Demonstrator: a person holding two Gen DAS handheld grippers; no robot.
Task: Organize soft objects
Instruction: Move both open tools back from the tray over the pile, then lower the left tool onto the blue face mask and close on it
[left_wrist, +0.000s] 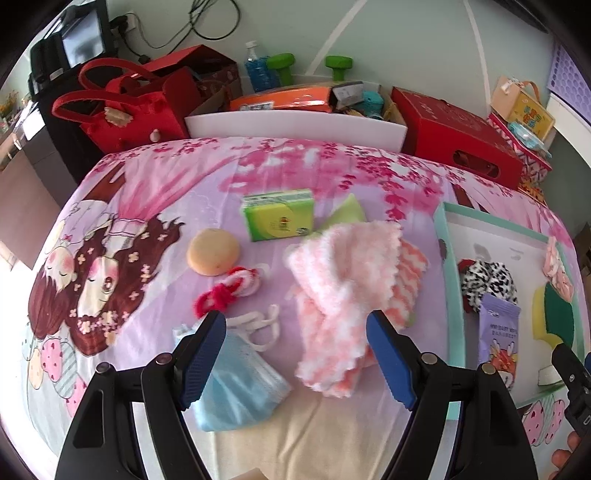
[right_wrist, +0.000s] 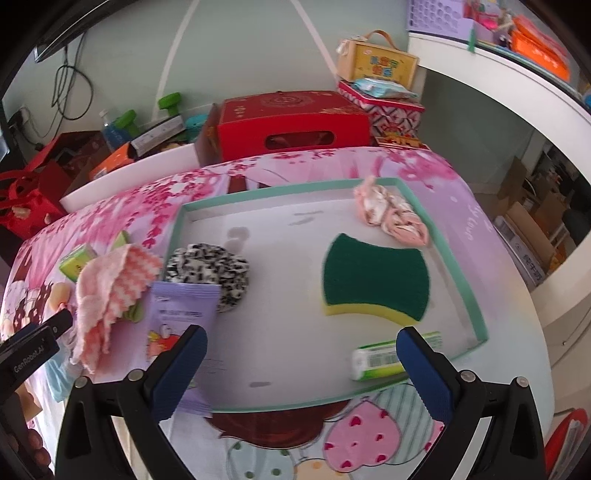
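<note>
My left gripper (left_wrist: 295, 325) is open above the pink sheet, with a fluffy pink-white cloth (left_wrist: 340, 288) and a blue face mask (left_wrist: 236, 384) lying between its fingers. An orange sponge ball (left_wrist: 213, 251), red-white scrunchie (left_wrist: 225, 288) and green tissue pack (left_wrist: 279, 214) lie beyond. My right gripper (right_wrist: 301, 339) is open over the teal-rimmed tray (right_wrist: 476, 295). The tray holds a green-yellow sponge (right_wrist: 375, 277), leopard scrunchie (right_wrist: 210, 269), pink scrunchie (right_wrist: 391, 218), purple packet (right_wrist: 181, 317) and a green-white pack (right_wrist: 376, 362).
Red boxes (right_wrist: 291, 125), a red bag (left_wrist: 122, 107), a white bin (left_wrist: 295, 125) of clutter and green dumbbells (left_wrist: 280, 66) crowd the far edge. A white counter (right_wrist: 517, 81) curves at the right. The left gripper shows in the right wrist view (right_wrist: 33, 343).
</note>
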